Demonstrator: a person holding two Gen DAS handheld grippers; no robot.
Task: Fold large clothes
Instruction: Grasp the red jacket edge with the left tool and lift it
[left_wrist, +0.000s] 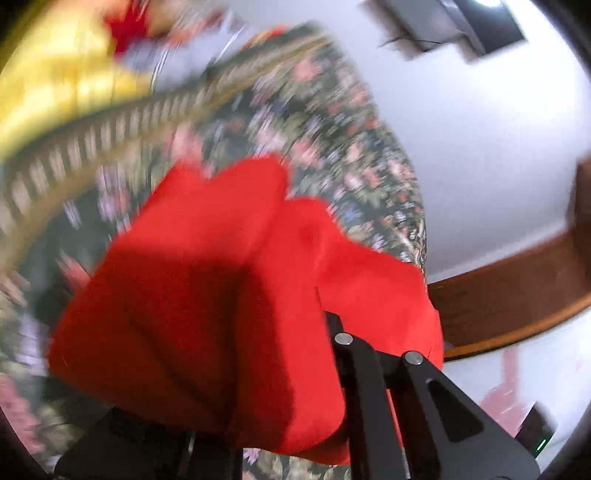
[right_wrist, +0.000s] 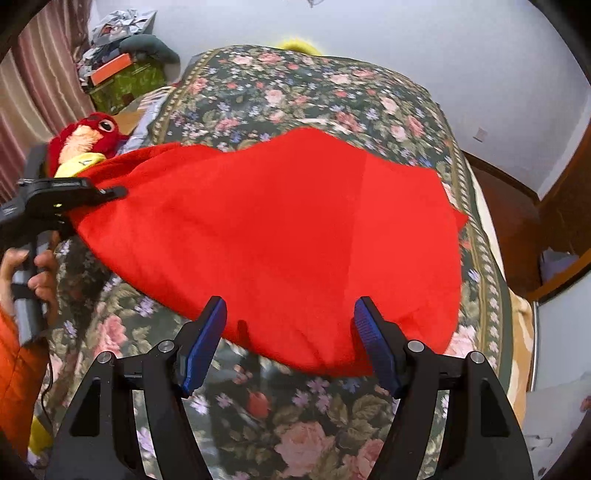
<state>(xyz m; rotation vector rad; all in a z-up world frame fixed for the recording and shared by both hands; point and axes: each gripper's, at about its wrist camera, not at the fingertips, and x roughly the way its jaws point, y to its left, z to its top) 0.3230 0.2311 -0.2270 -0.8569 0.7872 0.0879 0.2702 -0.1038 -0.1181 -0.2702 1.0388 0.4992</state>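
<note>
A large red garment (right_wrist: 280, 229) lies spread on the floral bedspread (right_wrist: 295, 85). My right gripper (right_wrist: 290, 332) is open, its blue pads on either side of the garment's near edge, holding nothing. My left gripper (right_wrist: 110, 192) is at the garment's left corner and is shut on it. In the blurred left wrist view the red garment (left_wrist: 207, 302) bunches over my left gripper (left_wrist: 325, 317) and hides its fingertips.
A red and yellow plush toy (right_wrist: 85, 140) lies at the bed's left edge. Boxes and clutter (right_wrist: 122, 74) stand by the curtain at the back left. A brown wooden bed frame (right_wrist: 517, 221) runs along the right side. White wall lies behind.
</note>
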